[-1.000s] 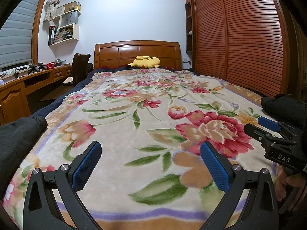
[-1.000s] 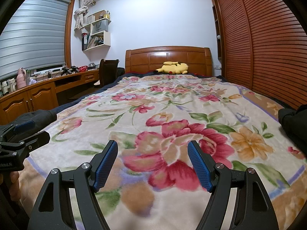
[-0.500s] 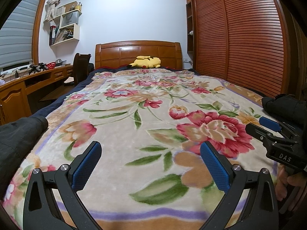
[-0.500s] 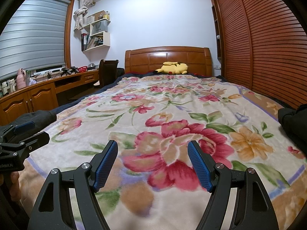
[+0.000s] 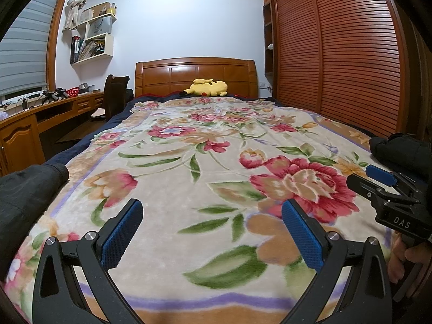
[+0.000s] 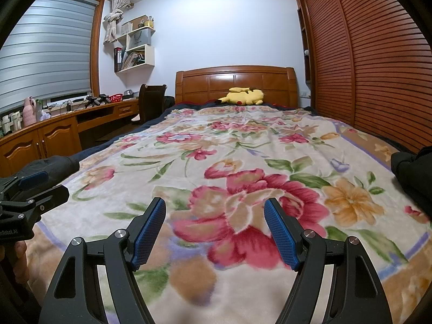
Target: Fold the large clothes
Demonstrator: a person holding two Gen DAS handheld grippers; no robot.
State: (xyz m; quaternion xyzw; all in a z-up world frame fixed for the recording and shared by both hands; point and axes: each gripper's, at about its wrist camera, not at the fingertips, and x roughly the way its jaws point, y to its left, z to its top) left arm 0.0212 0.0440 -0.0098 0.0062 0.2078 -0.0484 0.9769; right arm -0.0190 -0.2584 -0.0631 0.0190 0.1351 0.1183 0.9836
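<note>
Above the near end of the bed, the left hand-held gripper (image 5: 212,233) and the right hand-held gripper (image 6: 214,233) both hover with jaws spread wide and nothing between them, aimed slightly down at the floral blanket (image 5: 189,189), probably poised to start. A dark garment lies draped at both near edges of the bed, one part at the left (image 5: 24,197) and one at the right (image 5: 399,151), untouched. Nothing differs from a second ago: neither gripper nor cloth has moved.

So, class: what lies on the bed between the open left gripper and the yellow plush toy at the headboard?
Only the bare floral blanket between left gripper and plush toy, seen in the left wrist view.
</note>
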